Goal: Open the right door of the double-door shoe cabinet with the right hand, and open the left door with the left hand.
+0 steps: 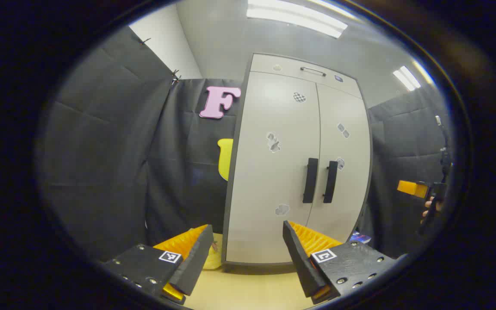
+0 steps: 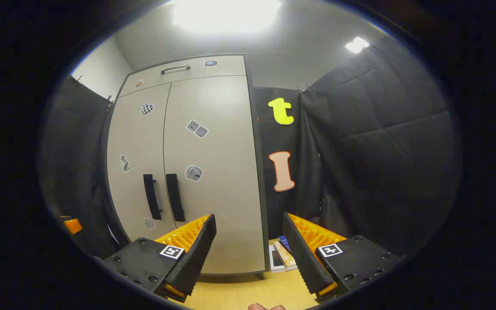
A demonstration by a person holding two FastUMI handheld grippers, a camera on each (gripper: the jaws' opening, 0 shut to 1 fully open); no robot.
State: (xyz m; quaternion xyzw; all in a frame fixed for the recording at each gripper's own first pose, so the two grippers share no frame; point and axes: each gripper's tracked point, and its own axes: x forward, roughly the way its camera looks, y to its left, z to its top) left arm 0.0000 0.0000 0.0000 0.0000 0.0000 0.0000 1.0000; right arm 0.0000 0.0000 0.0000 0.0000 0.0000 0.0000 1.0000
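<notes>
- The shoe cabinet (image 1: 274,172) stands on the far side of the bench (image 1: 248,288), both doors shut, with the left handle (image 1: 310,180) and right handle (image 1: 330,181) side by side at the middle seam.
- The left gripper (image 1: 248,254) and right gripper (image 2: 248,249) hold back from it, jaws wide apart and empty.
- Risk, as I judge it: the handles sit so close that a slightly off approach could catch the wrong one or both.
- Pale wood bench; black cloth walls; books (image 2: 281,256) right of the cabinet.
</notes>
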